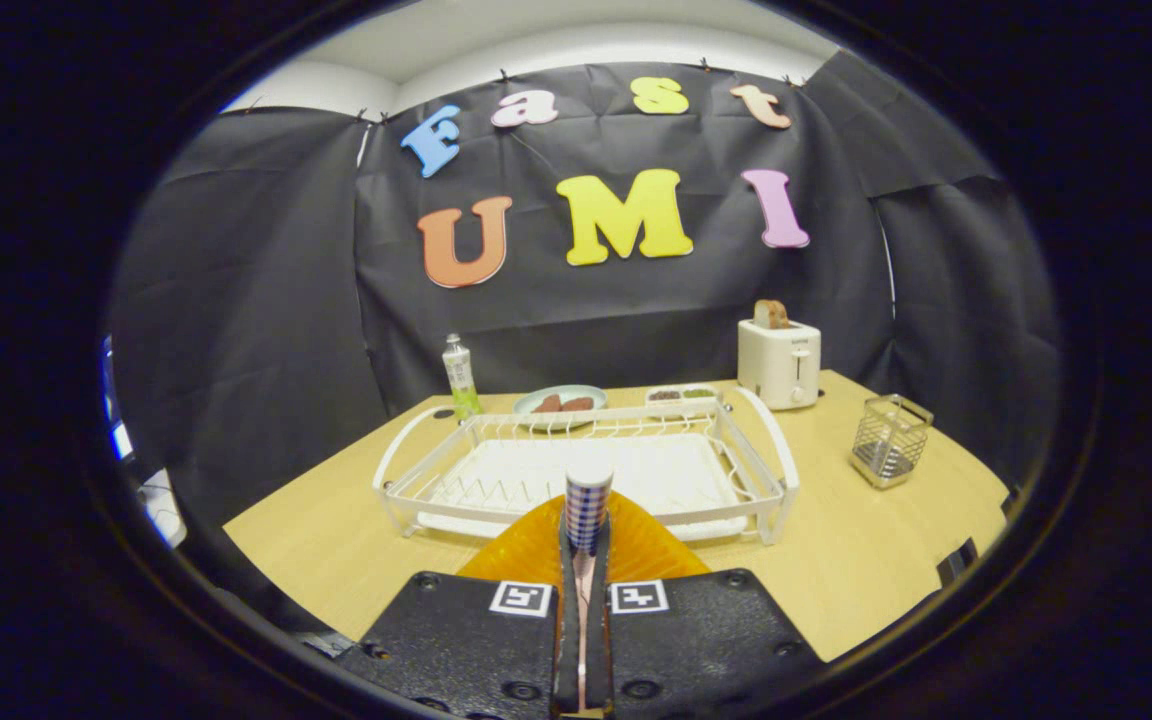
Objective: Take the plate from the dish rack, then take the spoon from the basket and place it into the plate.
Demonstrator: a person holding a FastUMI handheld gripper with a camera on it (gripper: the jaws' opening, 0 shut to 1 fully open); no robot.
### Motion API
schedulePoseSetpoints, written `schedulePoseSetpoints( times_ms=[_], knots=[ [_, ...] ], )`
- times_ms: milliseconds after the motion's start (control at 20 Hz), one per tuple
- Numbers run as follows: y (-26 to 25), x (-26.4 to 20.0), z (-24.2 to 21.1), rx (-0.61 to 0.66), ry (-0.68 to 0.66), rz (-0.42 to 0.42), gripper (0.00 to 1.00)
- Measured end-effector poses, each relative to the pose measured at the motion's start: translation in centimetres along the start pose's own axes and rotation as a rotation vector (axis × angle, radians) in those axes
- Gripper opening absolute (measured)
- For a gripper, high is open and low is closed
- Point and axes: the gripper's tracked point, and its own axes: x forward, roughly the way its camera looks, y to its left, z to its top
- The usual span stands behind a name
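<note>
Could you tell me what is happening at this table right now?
A person's handheld tongs are shut on a spoon, holding it upright above an orange plate on the table in front of the white dish rack. The wire basket stands off to the right, near the toaster.

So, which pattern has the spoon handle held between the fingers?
A blue-and-white check on the spoon handle, seen in the gripper view.
</note>
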Motion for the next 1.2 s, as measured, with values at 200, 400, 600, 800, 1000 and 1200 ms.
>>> schedulePoseSetpoints(
  times_ms=[200, 400, 600, 800, 1000, 1200],
  knots=[
    [0.8, 0.4, -1.6, 0.018, 0.043, 0.014, 0.09],
    [1.2, 0.3, -1.8, 0.026, 0.05, 0.018, 0.15],
    [-0.1, -0.2, -0.7, 0.012, 0.017, -0.004, 0.26],
    [-2.3, -0.8, 1.9, -0.002, -0.049, -0.044, 0.57],
    [-2.8, -0.6, 3.9, -0.014, -0.082, -0.034, 0.76],
    [-2.7, -1.4, 6.2, -0.029, -0.137, -0.023, 0.82]
  ],
)
